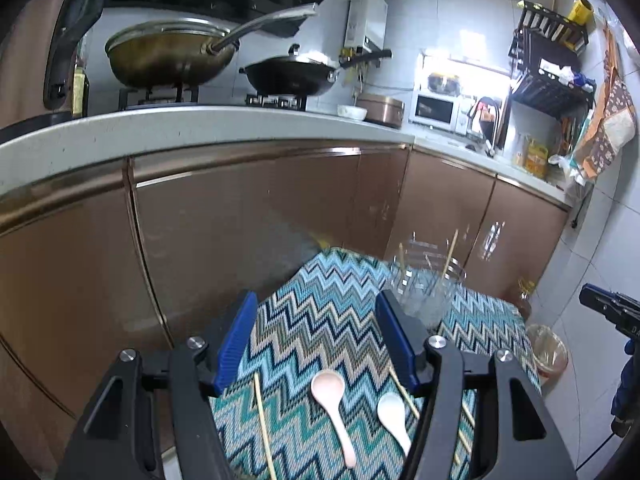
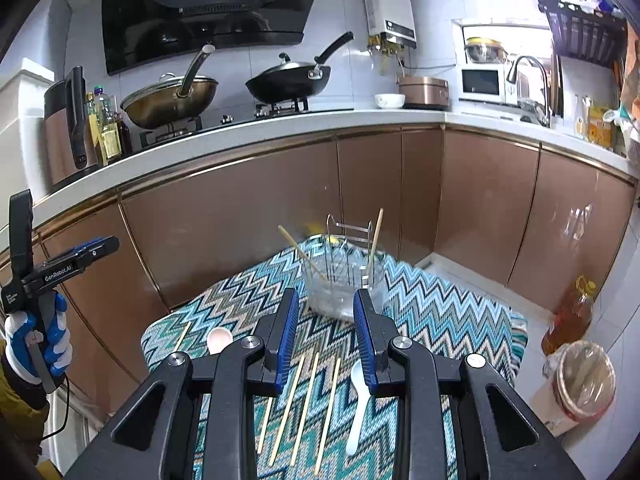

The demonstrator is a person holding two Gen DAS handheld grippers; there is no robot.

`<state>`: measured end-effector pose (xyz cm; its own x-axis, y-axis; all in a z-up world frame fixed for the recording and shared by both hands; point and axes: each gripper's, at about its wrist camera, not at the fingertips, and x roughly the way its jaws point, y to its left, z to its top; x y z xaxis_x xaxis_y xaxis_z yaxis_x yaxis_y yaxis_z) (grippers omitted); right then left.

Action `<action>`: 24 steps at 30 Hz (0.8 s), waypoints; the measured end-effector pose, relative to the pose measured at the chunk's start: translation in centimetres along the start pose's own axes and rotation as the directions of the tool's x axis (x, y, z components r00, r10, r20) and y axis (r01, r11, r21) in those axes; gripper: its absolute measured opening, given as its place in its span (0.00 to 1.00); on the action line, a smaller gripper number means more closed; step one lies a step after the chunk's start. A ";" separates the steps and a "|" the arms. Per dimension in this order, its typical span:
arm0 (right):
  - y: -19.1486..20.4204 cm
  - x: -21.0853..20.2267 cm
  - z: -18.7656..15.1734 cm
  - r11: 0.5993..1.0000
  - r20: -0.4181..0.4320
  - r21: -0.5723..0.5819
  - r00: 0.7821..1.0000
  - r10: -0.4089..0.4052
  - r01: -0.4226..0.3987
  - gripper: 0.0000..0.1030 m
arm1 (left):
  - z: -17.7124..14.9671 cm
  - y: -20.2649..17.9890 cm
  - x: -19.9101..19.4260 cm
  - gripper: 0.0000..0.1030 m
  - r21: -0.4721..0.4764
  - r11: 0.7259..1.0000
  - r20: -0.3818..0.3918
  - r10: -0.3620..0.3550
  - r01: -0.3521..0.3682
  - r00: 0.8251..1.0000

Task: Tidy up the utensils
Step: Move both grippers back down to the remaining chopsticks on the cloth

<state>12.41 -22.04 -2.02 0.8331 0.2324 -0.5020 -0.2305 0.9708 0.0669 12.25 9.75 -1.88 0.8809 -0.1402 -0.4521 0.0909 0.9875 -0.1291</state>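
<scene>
Both grippers, left (image 1: 316, 320) and right (image 2: 326, 316), hover with fingers spread wide, holding nothing, above chopsticks (image 2: 304, 404) and spoons (image 1: 332, 408) on a zigzag cloth (image 2: 440, 312).

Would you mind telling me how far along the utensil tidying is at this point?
Early stage. Done: two chopsticks already stand in the clear holder. In hand: nothing; the left gripper and right gripper are both open above the mat. Left: the pink spoon, the white spoon and several loose chopsticks lie on the mat.
</scene>
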 end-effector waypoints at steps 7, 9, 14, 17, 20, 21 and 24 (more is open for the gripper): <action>-0.2 -0.4 -0.8 1.000 -0.032 0.022 0.999 0.005 -0.004 0.28 | -1.4 0.1 -0.3 0.58 0.025 1.000 -0.061 0.000 0.001 0.998; -0.2 -0.5 -0.9 1.000 -0.037 0.023 0.999 0.005 -0.004 0.27 | -1.7 -0.2 -0.4 0.58 0.040 0.999 -0.067 0.000 0.003 0.998; -0.2 -0.5 -1.3 1.000 -0.053 0.028 0.999 0.002 -0.001 0.27 | -2.1 -0.9 -0.2 0.58 0.066 0.998 -0.086 -0.009 0.015 0.996; -0.3 -0.2 -1.5 0.999 -0.066 0.035 0.998 0.004 -0.002 0.27 | -2.4 -1.1 0.2 0.58 0.069 0.997 -0.107 -0.022 0.030 0.994; -0.5 0.2 -1.7 0.999 -0.085 0.042 0.996 0.006 -0.003 0.27 | -2.8 -1.2 0.8 0.58 0.056 0.997 -0.145 -0.042 0.050 0.989; -0.5 0.5 -1.8 0.999 -0.096 0.045 0.995 0.007 -0.003 0.28 | -3.0 -1.1 1.2 0.58 0.048 0.997 -0.161 -0.051 0.059 0.986; -0.6 1.2 -2.1 0.999 -0.120 0.048 0.993 0.013 -0.007 0.27 | -3.4 -1.2 2.0 0.58 0.028 0.996 -0.200 -0.075 0.082 0.977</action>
<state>12.55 -22.49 -4.48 0.7638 0.2361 -0.6008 -0.2122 0.9708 0.1117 12.36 8.02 -5.59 0.7606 -0.2254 -0.6089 0.1757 0.9743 -0.1412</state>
